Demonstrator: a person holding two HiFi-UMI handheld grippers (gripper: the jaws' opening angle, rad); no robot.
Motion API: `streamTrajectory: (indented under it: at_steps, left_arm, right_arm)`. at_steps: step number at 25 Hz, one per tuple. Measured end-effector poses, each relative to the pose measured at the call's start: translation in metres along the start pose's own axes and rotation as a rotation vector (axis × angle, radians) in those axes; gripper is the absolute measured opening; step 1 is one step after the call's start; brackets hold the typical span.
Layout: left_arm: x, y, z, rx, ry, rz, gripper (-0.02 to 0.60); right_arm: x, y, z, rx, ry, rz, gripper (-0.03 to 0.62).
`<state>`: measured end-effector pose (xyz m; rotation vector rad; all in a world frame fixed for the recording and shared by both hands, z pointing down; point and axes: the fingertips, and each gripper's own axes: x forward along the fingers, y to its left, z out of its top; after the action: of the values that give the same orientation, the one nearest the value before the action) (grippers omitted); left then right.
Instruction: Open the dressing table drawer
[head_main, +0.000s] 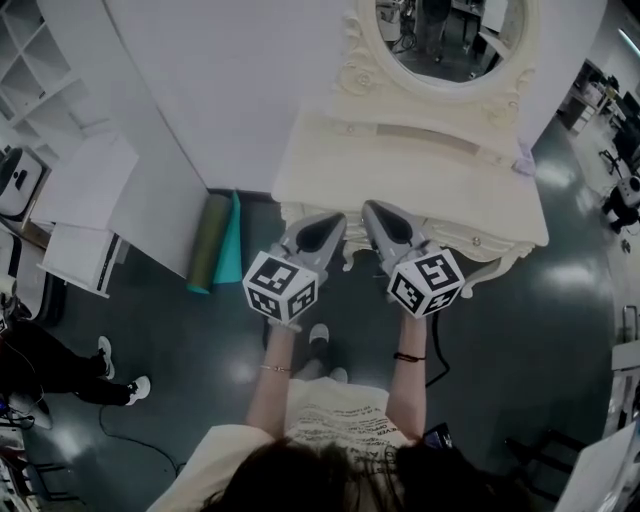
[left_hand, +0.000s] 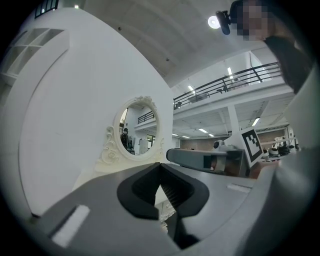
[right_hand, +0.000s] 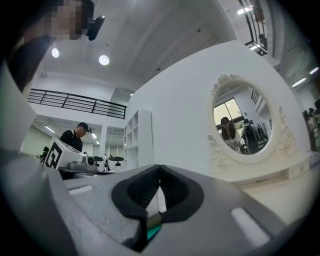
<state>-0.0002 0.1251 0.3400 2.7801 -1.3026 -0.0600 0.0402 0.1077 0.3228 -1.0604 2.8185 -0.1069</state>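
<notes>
Cream, carved dressing table (head_main: 400, 165), drawer (head_main: 462, 238) shut; left gripper (left_hand: 160, 166) and right gripper (right_hand: 160, 167) fingers (left_hand: 140, 192) pressed together.

Your dressing table (head_main: 400, 170) stands in the upper middle of the head view, cream-white and upright against the white wall, with an oval mirror (head_main: 440, 35) in a carved frame. Its drawer (head_main: 480, 240) (the scalloped front under the tabletop) looks shut and flush.

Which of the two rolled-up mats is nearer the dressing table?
The teal roll; it lies right beside the dressing table, while the olive-green roll sits on its far side.
</notes>
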Motion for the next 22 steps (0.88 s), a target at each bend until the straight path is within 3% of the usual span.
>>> streamTrajectory:
  at_steps: [22]
  left_arm:
    - [0.078,0.078,-0.001,-0.028,0.019,-0.048,-0.003]
  right_arm:
    - [0.074,-0.076,-0.018,0.039,0.048,-0.056,0.003]
